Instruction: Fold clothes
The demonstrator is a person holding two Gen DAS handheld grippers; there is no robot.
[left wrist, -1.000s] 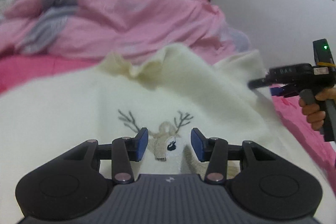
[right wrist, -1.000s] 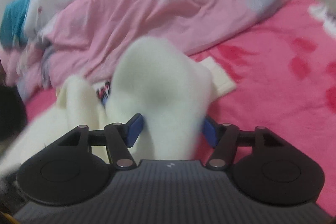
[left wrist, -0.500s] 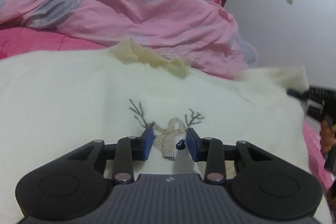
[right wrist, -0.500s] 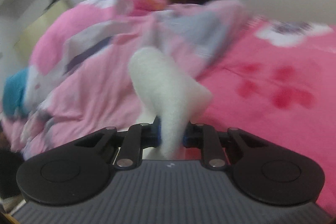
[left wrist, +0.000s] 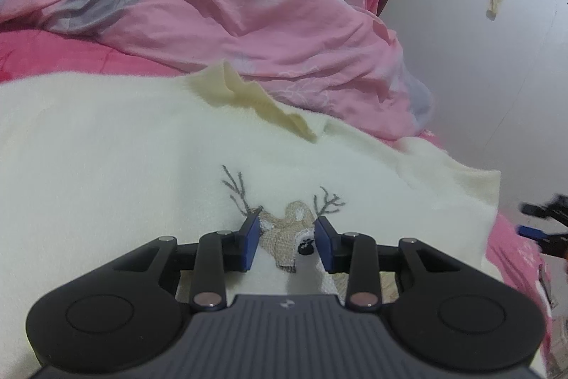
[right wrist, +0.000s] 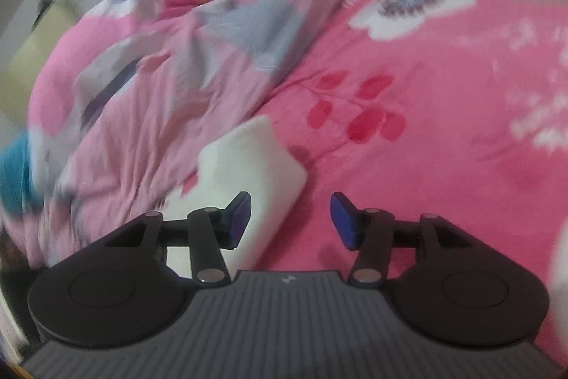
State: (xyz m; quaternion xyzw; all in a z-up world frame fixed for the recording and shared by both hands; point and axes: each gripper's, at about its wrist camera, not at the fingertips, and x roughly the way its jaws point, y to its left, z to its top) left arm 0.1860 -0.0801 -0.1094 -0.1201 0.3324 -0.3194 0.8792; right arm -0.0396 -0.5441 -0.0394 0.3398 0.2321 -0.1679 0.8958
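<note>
Lying spread flat on the pink floral bedspread, the cream sweater is seen with its embroidered deer facing up. The deer patch is straddled by the left gripper, jaws parted, nothing pinched. A sleeve end is draped on the bedspread just ahead of the right gripper, which is spread wide and let go. A crumpled pink duvet is heaped behind the sweater. No containers shown, fwiw.

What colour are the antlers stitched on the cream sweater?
Grey, on the antlers of the sweater; clearest in the left wrist view.
</note>
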